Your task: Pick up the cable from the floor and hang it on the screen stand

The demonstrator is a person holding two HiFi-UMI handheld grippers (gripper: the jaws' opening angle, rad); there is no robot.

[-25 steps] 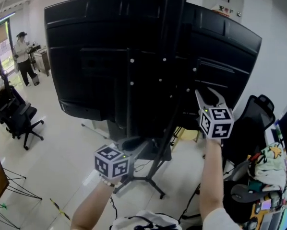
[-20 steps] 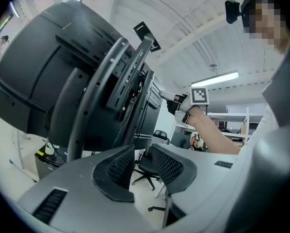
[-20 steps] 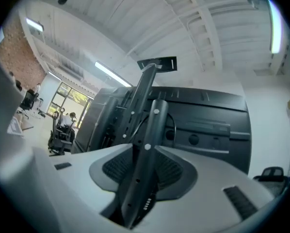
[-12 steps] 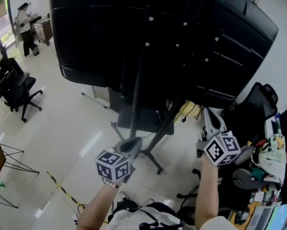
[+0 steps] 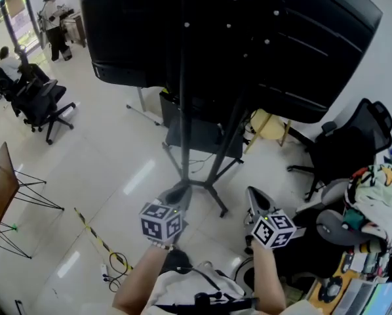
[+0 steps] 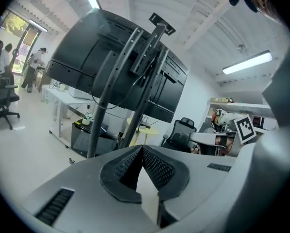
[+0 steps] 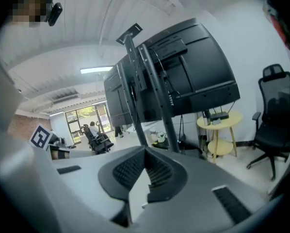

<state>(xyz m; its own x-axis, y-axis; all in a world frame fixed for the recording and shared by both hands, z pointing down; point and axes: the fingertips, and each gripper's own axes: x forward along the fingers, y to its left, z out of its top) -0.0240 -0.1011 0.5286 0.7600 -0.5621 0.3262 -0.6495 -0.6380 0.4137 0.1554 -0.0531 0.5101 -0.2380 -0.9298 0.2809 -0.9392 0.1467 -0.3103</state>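
Observation:
The big black screen point(image 5: 248, 38) shows its back, carried on a dark pole stand point(image 5: 183, 110) with splayed feet point(image 5: 212, 192). In the left gripper view, a thin dark cable point(image 6: 93, 99) loops off the stand point(image 6: 145, 81). Another dark cable point(image 5: 114, 262) lies curled on the floor at lower left, beside a yellow-and-black strip. My left gripper point(image 5: 178, 190) point(image 6: 141, 148) hangs low in front of the stand's feet, shut and empty. My right gripper point(image 5: 252, 192) point(image 7: 145, 150) is level with it to the right, also shut with nothing between its pads. The screen point(image 7: 193, 57) fills the right gripper view.
A black office chair point(image 5: 42, 104) stands at left and another point(image 5: 343, 143) at right. A yellow round side table point(image 5: 269, 125) sits behind the stand, a black cabinet point(image 5: 196, 133) beneath the screen. A cluttered desk point(image 5: 370, 209) lines the right edge. People point(image 5: 55, 18) stand far off.
Both grippers have dropped from up against the screen's back to low over the floor. The right jaws stood open a second ago and are now shut. The head view has tipped downward.

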